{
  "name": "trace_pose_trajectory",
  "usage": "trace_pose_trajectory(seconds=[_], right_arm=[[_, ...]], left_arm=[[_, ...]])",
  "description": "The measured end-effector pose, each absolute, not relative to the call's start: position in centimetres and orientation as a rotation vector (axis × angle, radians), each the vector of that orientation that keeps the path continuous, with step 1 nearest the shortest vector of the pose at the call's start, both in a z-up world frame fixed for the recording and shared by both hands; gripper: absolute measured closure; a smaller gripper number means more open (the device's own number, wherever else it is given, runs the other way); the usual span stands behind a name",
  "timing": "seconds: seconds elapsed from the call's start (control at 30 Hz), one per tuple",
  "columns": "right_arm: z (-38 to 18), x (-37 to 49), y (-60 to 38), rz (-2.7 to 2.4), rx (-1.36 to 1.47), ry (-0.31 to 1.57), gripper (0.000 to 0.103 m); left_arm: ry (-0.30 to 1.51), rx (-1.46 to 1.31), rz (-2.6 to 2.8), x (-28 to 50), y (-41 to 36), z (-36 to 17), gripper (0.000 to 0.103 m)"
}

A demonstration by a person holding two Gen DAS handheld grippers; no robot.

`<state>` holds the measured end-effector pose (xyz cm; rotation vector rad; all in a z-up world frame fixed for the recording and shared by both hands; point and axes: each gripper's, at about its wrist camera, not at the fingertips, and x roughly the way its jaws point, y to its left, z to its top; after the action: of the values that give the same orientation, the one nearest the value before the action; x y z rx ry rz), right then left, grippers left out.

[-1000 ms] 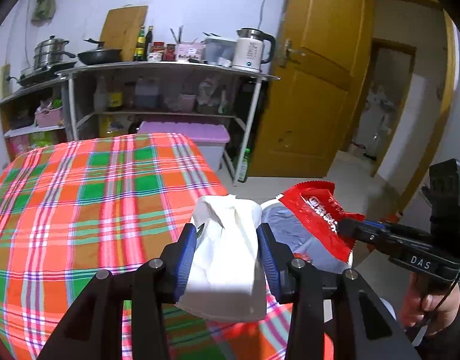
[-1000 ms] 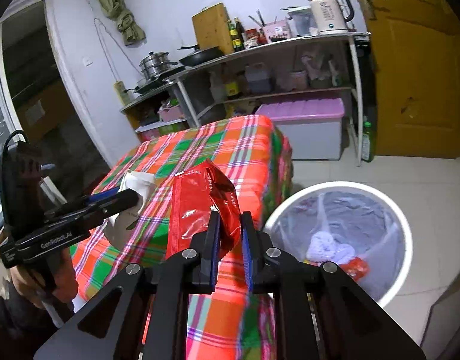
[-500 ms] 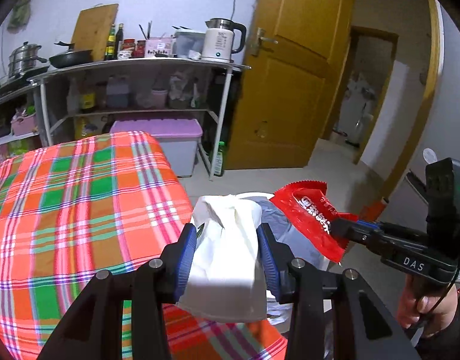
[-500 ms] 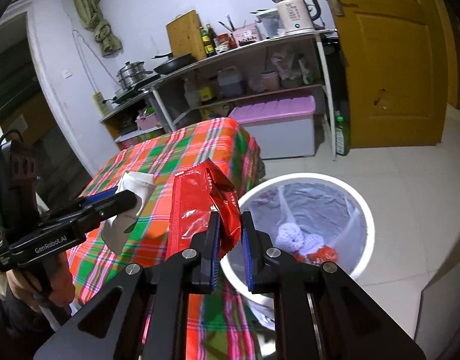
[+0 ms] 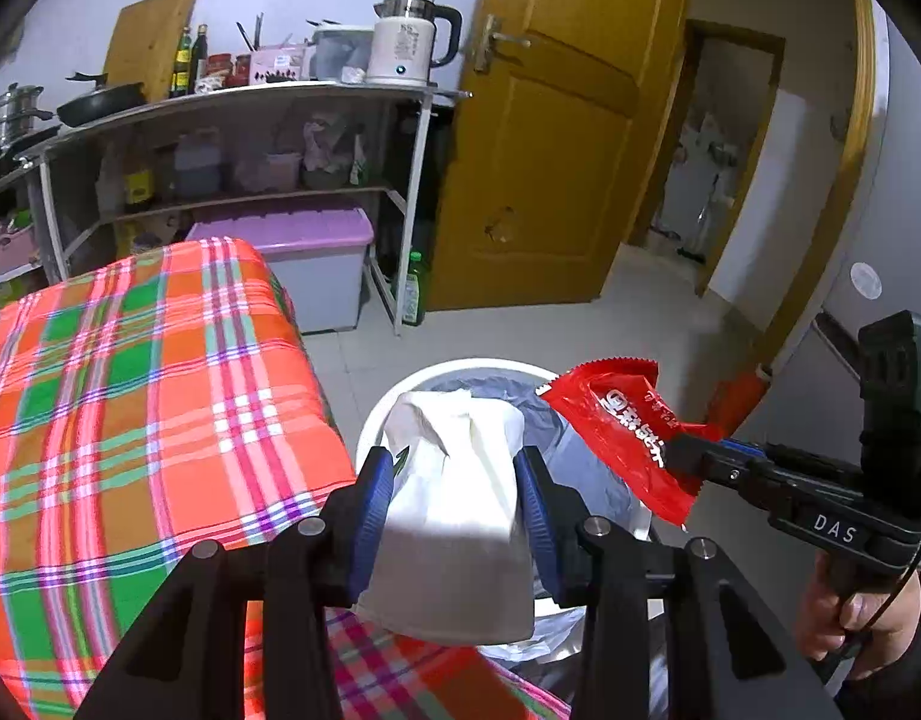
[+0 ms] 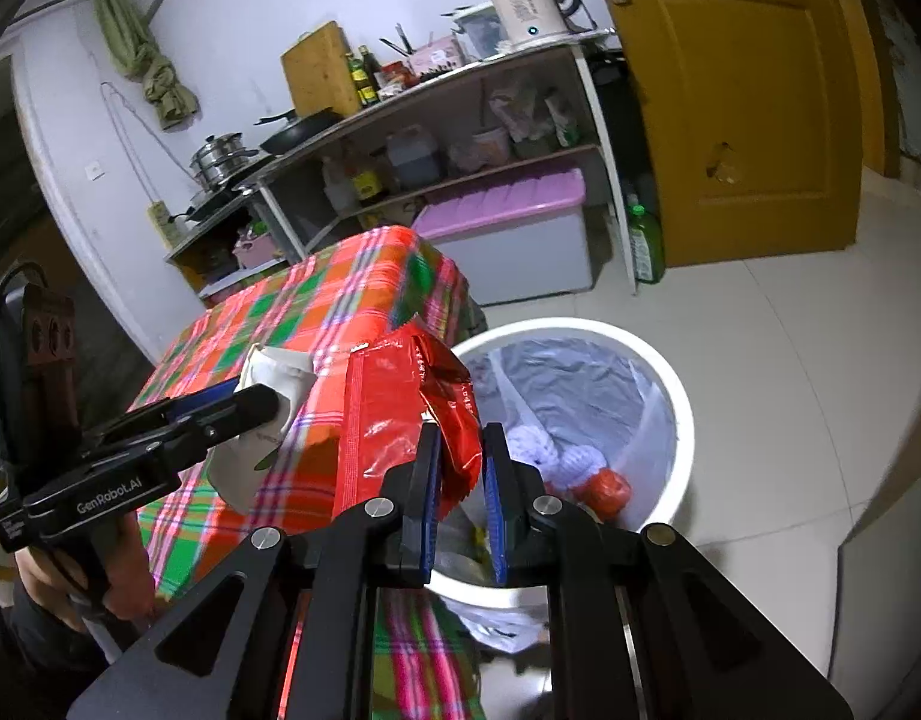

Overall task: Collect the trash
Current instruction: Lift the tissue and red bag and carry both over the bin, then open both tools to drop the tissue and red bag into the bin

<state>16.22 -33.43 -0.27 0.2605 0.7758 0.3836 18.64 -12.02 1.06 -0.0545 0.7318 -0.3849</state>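
Red wrapper [image 6: 400, 420], one; white carton [image 5: 454, 516], one; bin [image 6: 670, 396], one.

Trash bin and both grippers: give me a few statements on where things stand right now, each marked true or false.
1. The left gripper is shut on a white paper cup. True.
2. The right gripper is empty. False: its jaws pinch a red snack wrapper.
3. The white trash bin stands on the floor beside the table with the plaid cloth. True.
4. The bin is empty. False: it has a liner and already holds white and red trash.
5. The wrapper lies on the plaid cloth. False: it is held in the air near the bin.
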Motion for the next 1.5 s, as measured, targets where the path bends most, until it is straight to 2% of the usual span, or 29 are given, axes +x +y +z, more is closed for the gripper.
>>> trace_pose_trajectory(seconds=[0.83,0.93,1.0,1.07,1.5], right_arm=[[-6.5,19.7,-35.8,0.284,0.272,0.941,0.088],[-6.4,19.8,-35.8,0.278,0.266,0.940,0.086],[-6.2,19.7,-35.7,0.278,0.260,0.935,0.078],[-6.1,19.5,-35.6,0.280,0.257,0.929,0.075],[-1.8,16.2,-34.2,0.314,0.209,0.828,0.075]], left_arm=[[0.892,-0.030,-0.429,23.5,-16.0,-4.7,0.059],[0.884,-0.033,-0.431,23.4,-16.0,-4.5,0.059],[0.879,-0.034,-0.433,23.2,-16.0,-4.3,0.059],[0.874,-0.035,-0.432,23.0,-15.9,-4.1,0.059],[0.804,-0.038,-0.438,19.7,-15.2,-1.4,0.059]])
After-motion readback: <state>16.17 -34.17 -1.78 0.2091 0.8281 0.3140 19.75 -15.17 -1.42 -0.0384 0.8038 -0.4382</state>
